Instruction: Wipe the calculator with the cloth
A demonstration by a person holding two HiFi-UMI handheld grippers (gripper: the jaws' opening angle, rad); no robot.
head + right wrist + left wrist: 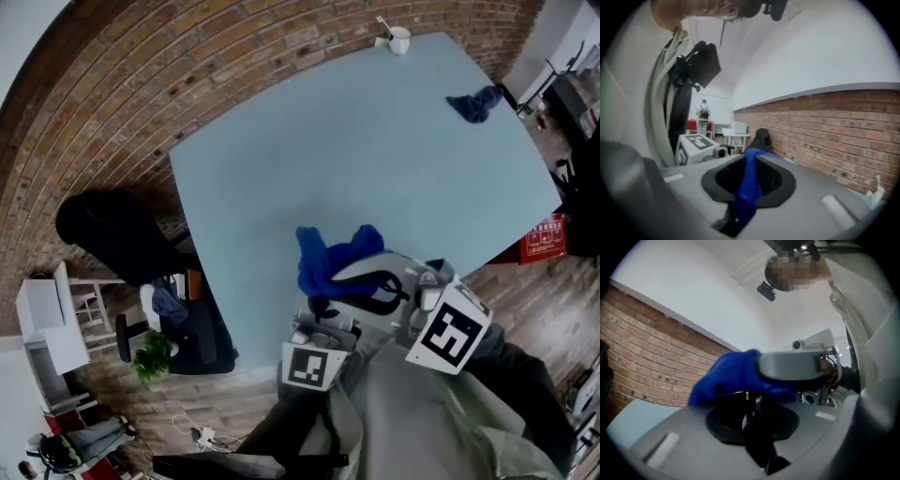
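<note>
**Cloth right ahead of held calculator**

Above near edge of pale blue table (281, 169). Crumpled blue fabric cloth (333, 255) pinched in closed right gripper (750, 164). Just beyond tips of left gripper (753, 401), clamped on thin dark flat calculator (759, 437), identity judged, edge-on.

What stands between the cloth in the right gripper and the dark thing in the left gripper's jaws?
Nothing visible. The right gripper is shut on the cloth, which hangs just beyond the left gripper. That gripper is shut on the dark thing, likely the calculator. No other object shows between them.
</note>
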